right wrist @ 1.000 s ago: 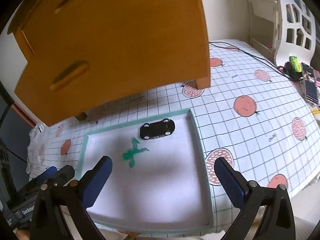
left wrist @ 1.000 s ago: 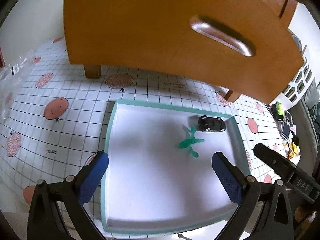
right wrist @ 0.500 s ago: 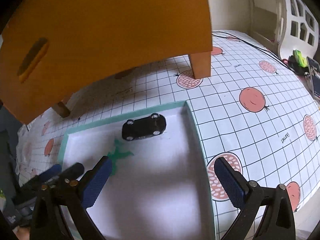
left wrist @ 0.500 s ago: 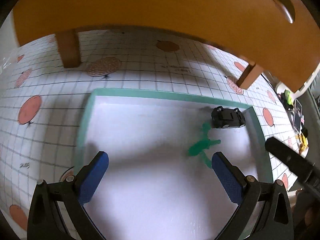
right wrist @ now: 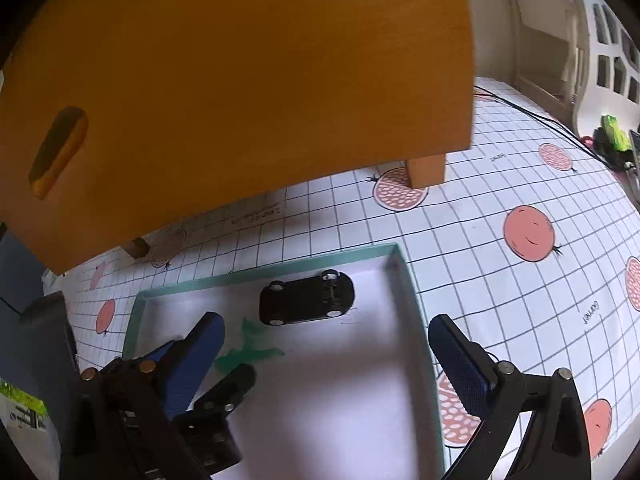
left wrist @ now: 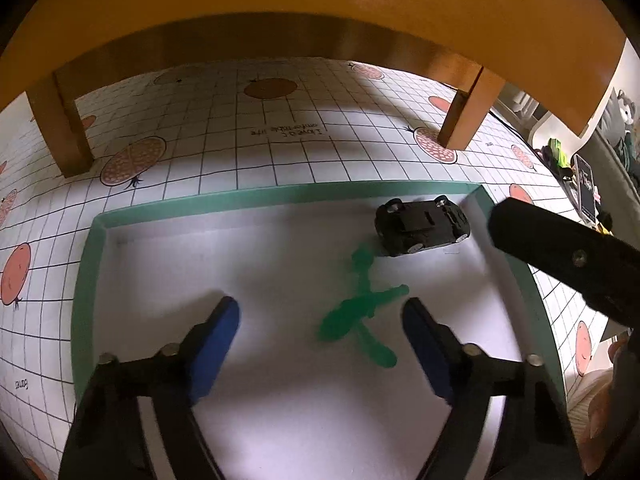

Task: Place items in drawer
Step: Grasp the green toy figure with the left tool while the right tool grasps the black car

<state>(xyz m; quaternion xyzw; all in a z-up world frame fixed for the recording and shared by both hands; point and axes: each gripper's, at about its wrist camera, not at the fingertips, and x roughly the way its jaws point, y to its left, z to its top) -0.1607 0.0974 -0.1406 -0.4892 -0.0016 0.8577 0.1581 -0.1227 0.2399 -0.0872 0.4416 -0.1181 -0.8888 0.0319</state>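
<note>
Closer and lower than a second ago, the left gripper (left wrist: 320,316) now hangs right over the green toy figure (left wrist: 362,312), which earlier lay well ahead of its tips. Its jaws have just been closing from their widest; the figure lies between the blue pads (left wrist: 216,340), yet neither pad touches it, so the jaws stand spread, gripping nothing. The figure is blurred in both views, and its exact shape is hard to make out; it seems to be a small plastic soldier lying flat.

It rests on the white floor of the teal-rimmed tray (left wrist: 86,264), in the right half as the left wrist camera sees it. Just beyond it, near the tray's far right corner, sits the black toy car (left wrist: 422,226), which has not shifted; the two look close, perhaps touching.

From the right wrist camera, the right gripper (right wrist: 326,352) has also come nearer to the tray, its jaws wide apart as before, straddling the tray's right rim and holding nothing. The car (right wrist: 306,298) lies ahead between its fingers, and the left gripper (right wrist: 232,356) reaches in from the lower left.

Beyond the tray stands the orange wooden drawer unit (right wrist: 240,92), now filling more of both views, on the pomegranate-print grid tablecloth (right wrist: 520,280).
</note>
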